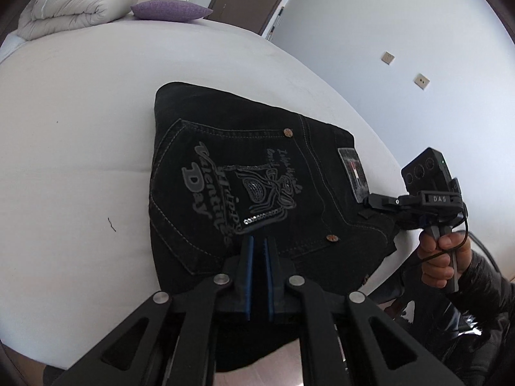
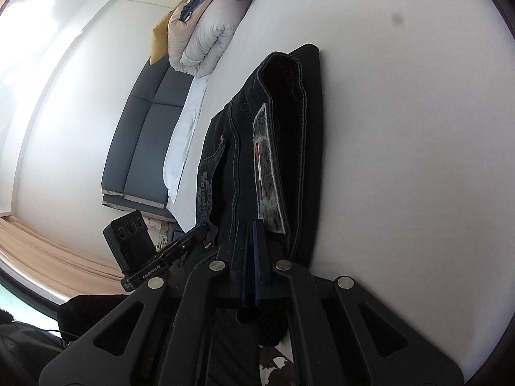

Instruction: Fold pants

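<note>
Black jeans (image 1: 244,173) lie folded on the white bed (image 1: 80,128), back pocket with grey print facing up. My left gripper (image 1: 259,241) is nearly shut, its blue pads a narrow gap apart, over the near edge of the jeans; no cloth shows between them. My right gripper (image 2: 252,225) is shut on the waistband of the jeans (image 2: 289,122) beside the grey leather patch (image 2: 267,167). The right gripper also shows in the left wrist view (image 1: 370,200), pinching the waistband at the bed's right edge. The left gripper also shows in the right wrist view (image 2: 204,229).
A folded duvet (image 1: 74,9) and a purple pillow (image 1: 170,11) lie at the bed's far end. A white wall with sockets (image 1: 421,80) is to the right. A dark headboard (image 2: 145,128) and wooden floor (image 2: 48,257) show in the right wrist view.
</note>
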Demonstrator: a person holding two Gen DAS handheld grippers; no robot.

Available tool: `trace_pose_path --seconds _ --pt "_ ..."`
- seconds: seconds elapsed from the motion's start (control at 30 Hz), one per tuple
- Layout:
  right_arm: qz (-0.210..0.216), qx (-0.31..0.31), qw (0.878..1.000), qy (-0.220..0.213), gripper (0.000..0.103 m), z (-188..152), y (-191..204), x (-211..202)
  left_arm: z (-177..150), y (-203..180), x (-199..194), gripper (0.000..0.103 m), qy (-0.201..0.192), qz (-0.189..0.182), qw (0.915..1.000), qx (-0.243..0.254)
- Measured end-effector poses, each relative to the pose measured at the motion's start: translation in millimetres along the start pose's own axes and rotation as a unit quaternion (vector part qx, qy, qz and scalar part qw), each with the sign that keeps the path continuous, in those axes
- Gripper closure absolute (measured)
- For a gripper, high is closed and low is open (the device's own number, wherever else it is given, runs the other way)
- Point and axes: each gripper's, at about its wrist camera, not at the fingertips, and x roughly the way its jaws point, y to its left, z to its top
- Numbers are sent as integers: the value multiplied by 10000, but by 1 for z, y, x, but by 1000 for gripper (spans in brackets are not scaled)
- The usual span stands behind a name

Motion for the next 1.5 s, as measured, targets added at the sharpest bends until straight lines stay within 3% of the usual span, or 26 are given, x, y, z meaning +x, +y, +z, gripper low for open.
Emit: trace_pose_path --seconds 0.13,0.2,0.23,0.27,0.3,0.33,0.37,0.43,0.47,0.5,0.6,0.7,0.8,0.87,0.93,1.0,1.07,1.17,1.37,1.5 --pt "-35 4 10000 -14 103 -8 -2 -11 -7 -6 -4 95 122 -64 9994 307" --pt "-376 -149 9991 -147 96 -6 4 -23 -4 6 -17 94 50 -88 9995 291" --pt "-581 -175 9979 -207 96 3 9 -24 -2 11 -25 83 -49 -7 9996 277" --pt "-596 -156 9977 -275 96 6 8 -34 0 20 -34 57 -166 82 9995 242" --pt "-521 -133 9978 -401 96 10 10 -42 5 27 -41 41 -320 199 9991 169" --pt "-536 -148 9972 -501 96 10 12 -51 10 35 -49 16 -488 317 9983 72" --pt "-581 -206 9963 -594 91 15 17 -53 16 43 -54 7 -657 391 9971 -26" --pt "-566 -271 9963 -585 61 24 25 -51 28 62 -59 4 -846 262 9955 -329" --pt "-583 -242 9964 -559 26 26 25 -47 34 71 -55 4 -821 172 9952 -507" --pt "-600 -181 9965 -557 18 28 25 -42 40 80 -48 4 -725 125 9947 -713" --pt "-715 -106 9961 -499 18 35 20 -28 47 91 -16 6 -236 38 9949 -984" --pt "-708 -16 9970 -309 20 44 22 -19 44 86 14 11 255 13 9952 -940" --pt "-697 138 9975 -63 27 56 26 7 49 75 22 12 345 -106 9961 -805" --pt "-706 257 9972 33 33 62 26 22 53 73 25 36 435 -311 9948 -863" --pt "-697 422 9966 87 47 68 21 33 56 70 34 40 574 -268 9941 -885" --pt "-837 525 9950 124 76 73 17 44 57 70 37 47 591 -282 9935 -929" --pt "-859 523 9949 69 80 72 14 50 59 73 34 63 558 -255 9927 -1043" --pt "-917 310 9953 -66 85 67 20 46 61 69 27 76 466 -277 9923 -1113" --pt "-835 -166 9960 -281 86 78 49 22 88 32 9 82 220 -59 9974 -687" --pt "-735 -258 9954 -564 86 105 55 -10 120 3 15 82 64 223 9995 -193"
